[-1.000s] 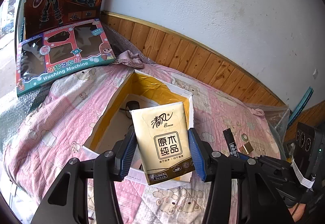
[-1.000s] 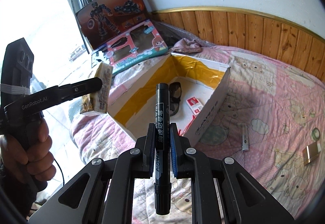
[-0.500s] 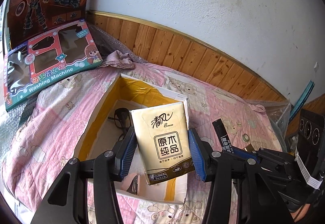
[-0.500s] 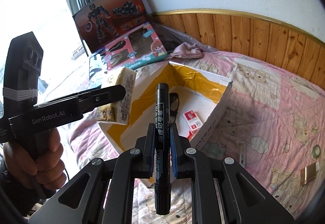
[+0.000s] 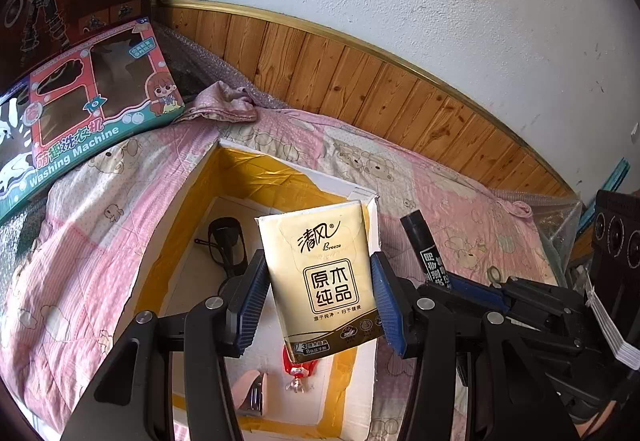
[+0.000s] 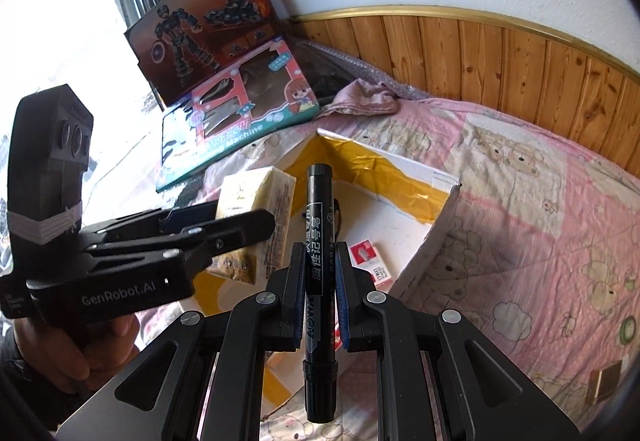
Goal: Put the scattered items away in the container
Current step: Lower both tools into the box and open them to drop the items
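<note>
One bed [image 6: 552, 209] under a pink bear-print quilt, carrying everything else. Two toy boxes [image 5: 86, 109] leaning at the far left by the wall. One open cardboard box [image 5: 188, 209], white outside and taped yellow along the inner edges, sitting on the quilt. Inside it: one pair of dark glasses [image 5: 226, 241], one small red-and-white carton [image 6: 370, 261], one pink stapler [image 5: 250, 391] and one small red item too hidden to name. Two tongs: left tongs [image 5: 320, 301] clamped on one cream tissue pack [image 5: 324, 281], held upright over the box, long axis vertical, printed face toward the camera, dark band at the bottom. Right tongs [image 6: 320, 289] closed on one black marker [image 6: 318, 265], long axis along the fingers, cap end pointing away toward the box, white lettering down the barrel. One small brown item [image 6: 606, 385] lying on the quilt at far right, well apart from the box.
</note>
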`<action>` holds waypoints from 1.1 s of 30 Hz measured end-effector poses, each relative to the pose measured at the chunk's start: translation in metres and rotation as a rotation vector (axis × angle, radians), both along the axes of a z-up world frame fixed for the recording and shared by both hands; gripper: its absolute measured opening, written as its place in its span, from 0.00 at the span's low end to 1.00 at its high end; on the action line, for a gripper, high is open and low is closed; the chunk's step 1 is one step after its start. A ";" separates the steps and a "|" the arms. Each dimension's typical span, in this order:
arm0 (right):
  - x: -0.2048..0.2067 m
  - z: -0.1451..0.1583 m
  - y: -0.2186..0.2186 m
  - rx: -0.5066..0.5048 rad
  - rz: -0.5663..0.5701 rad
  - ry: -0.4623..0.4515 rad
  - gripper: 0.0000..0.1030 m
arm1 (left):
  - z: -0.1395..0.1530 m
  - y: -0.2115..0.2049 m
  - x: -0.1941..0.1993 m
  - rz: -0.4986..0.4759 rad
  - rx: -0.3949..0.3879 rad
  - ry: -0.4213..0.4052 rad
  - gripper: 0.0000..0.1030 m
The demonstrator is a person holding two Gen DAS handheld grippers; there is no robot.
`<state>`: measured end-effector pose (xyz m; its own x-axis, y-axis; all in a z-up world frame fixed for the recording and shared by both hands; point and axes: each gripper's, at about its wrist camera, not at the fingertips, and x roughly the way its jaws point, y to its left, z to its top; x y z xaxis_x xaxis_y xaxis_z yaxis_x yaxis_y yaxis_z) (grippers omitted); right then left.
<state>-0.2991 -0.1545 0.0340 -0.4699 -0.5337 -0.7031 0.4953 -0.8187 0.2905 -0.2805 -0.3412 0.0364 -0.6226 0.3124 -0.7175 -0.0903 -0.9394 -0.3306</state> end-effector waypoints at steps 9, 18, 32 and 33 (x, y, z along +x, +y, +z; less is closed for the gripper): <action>-0.045 -0.016 -0.008 0.011 0.034 -0.052 0.13 | -0.028 0.006 -0.007 -0.021 -0.015 -0.068 0.50; -0.075 -0.024 -0.031 0.082 0.123 -0.023 0.13 | -0.048 0.003 0.000 -0.037 -0.023 -0.136 0.50; -0.111 -0.067 -0.071 0.311 0.285 0.037 0.13 | -0.071 0.000 -0.002 -0.053 -0.040 -0.212 0.50; -0.114 -0.071 -0.073 0.329 0.294 0.042 0.13 | -0.072 0.000 -0.005 -0.055 -0.042 -0.218 0.50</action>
